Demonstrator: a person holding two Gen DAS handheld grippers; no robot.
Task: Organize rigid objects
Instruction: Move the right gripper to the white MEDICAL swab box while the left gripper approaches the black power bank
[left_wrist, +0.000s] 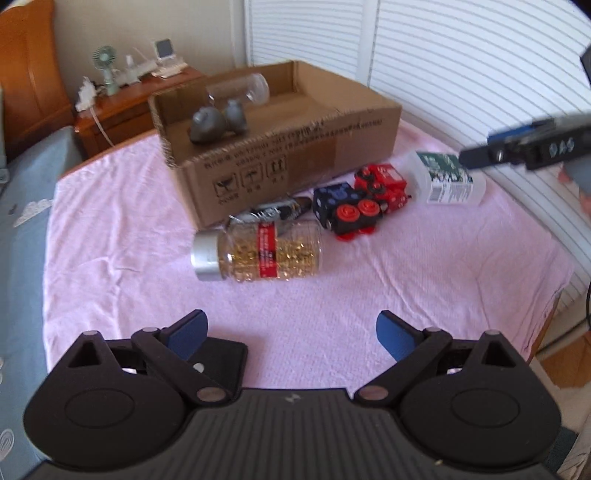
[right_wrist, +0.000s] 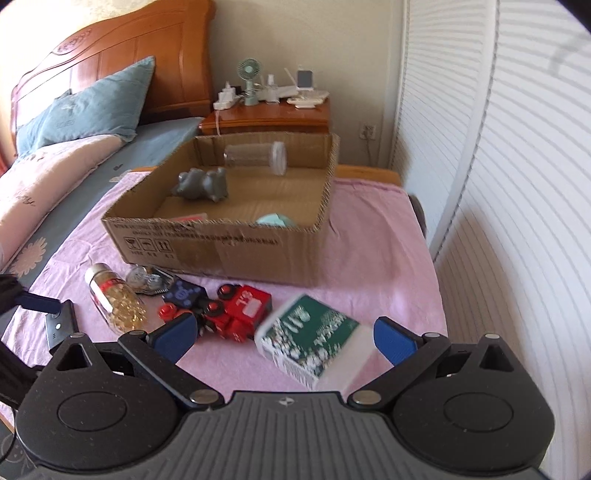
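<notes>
Right gripper (right_wrist: 282, 338) spread wide, empty, and I'm lining up on the green-and-white box (right_wrist: 312, 341) lying flat near the bed's right edge, just ahead between my fingers. I judge the trick is to square the jaws across its narrow sides before closing. Left gripper (left_wrist: 291, 334) also spread, holding nothing, the pill jar (left_wrist: 258, 251) well ahead of it, beside the cardboard box (left_wrist: 295, 166).
</notes>
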